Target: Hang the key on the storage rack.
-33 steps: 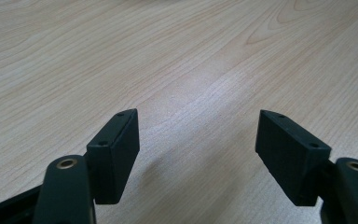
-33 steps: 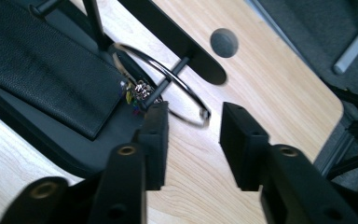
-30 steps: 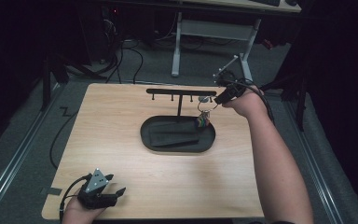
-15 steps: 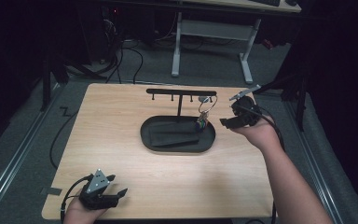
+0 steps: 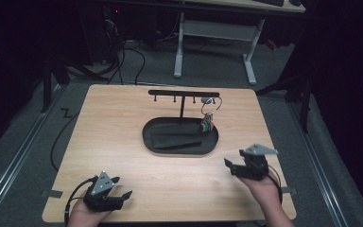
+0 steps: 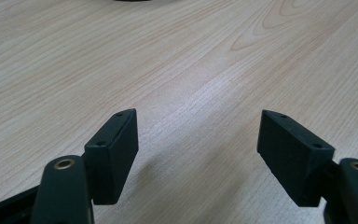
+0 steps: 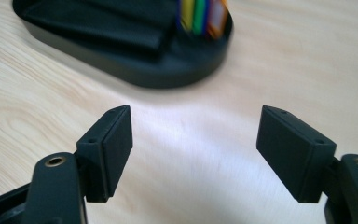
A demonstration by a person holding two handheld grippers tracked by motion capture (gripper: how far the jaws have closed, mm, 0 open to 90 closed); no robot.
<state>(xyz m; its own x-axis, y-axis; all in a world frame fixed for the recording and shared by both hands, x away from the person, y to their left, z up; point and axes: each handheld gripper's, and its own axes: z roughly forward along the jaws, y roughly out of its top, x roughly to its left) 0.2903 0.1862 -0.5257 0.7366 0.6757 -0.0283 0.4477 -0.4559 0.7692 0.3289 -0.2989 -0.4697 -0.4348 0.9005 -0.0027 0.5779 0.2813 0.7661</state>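
**Desk:** Where does the bunch of keys with the coloured tags [image 5: 207, 124] sit at this moment?

**Photographer:** It hangs by its silver ring from the last peg at the right end of the black T-shaped rack [image 5: 183, 93]. The tags dangle over the right end of the black oval tray [image 5: 179, 150] at the far middle of the pale wooden counter [image 5: 123, 127].

**Desk:** And the two tools?

**Photographer:** Both are released and carry nothing. The right tool [image 5: 231, 166] is low over the near right of the counter. Its jaws have just been opening and stand wide, with bare wood between them. The left tool [image 5: 122, 195] rests at the near left corner, jaws also spread.

**Desk:** Which one is better placed for the keys?

**Photographer:** The right, by my reading. The keys lie ahead of it and a little to its left, as the right gripper view shows: tags [image 7: 200, 16] at the top, just above the tray rim [image 7: 168, 74]. The bunch hangs upright. The left tool is well apart, across the counter.
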